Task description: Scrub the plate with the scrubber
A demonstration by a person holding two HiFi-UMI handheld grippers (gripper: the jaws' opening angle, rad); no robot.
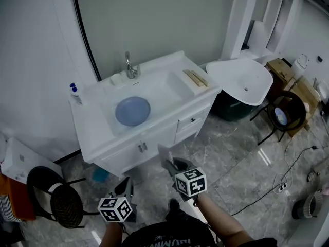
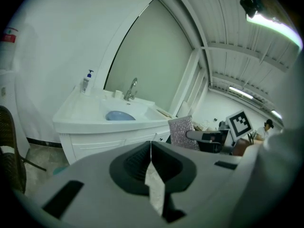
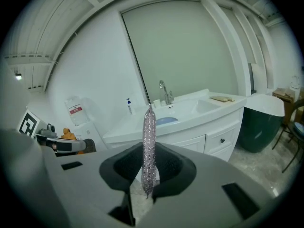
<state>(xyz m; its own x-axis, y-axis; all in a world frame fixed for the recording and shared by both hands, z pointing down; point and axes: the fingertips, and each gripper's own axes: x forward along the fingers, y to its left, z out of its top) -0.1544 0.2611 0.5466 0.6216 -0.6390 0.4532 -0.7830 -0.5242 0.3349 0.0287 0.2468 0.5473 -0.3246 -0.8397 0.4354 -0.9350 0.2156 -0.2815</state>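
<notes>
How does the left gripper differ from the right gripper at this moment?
The right gripper is shut on a silver glittering scrubber; the left gripper is shut on nothing. In the head view the right gripper is nearer the sink cabinet than the left gripper. Both have their jaws together and point toward the cabinet.

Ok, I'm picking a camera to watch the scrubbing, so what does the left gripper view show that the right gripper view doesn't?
Only the left gripper view: the right tool from outside, shut on the scrubber seen flat-on, plus a lit ceiling lamp. Only the right gripper view: the left tool from outside and a dark green tub. Both: the blue plate in the sink, the faucet, the soap bottle.
</notes>
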